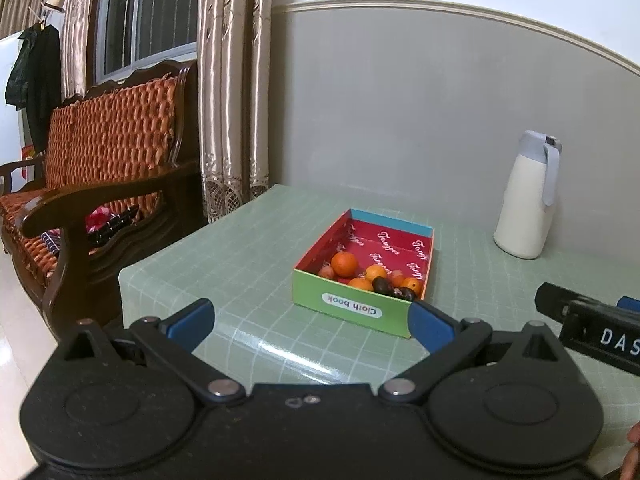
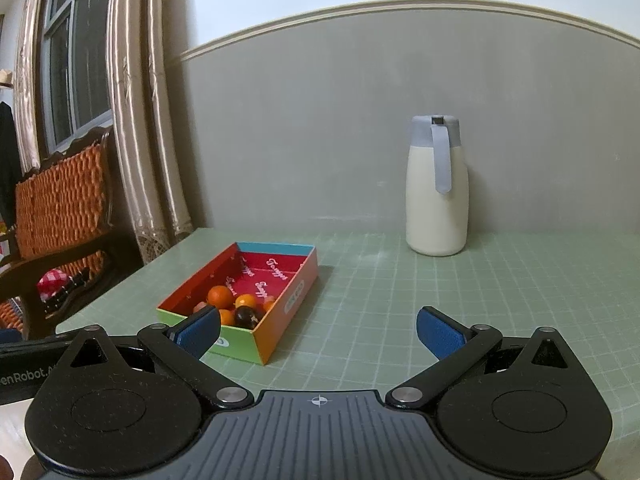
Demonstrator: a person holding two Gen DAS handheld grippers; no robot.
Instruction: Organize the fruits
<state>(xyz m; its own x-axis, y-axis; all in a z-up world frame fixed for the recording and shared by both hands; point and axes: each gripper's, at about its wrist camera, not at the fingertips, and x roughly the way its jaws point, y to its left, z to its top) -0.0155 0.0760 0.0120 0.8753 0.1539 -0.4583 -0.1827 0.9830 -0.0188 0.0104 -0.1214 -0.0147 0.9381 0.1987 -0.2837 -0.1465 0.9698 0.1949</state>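
Fruit box (image 1: 362,276) ahead of left gripper (image 1: 312,326) (jaws wide).

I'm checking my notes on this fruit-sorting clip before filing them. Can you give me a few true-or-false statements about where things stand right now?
1. The fruit lies inside the box. True.
2. The left gripper holds an orange. False: its jaws are open and hold nothing.
3. The jug stands upright near the wall. True.
4. The right gripper is shut. False: it is open.
5. The jug stands inside the box. False: it stands apart on the table.
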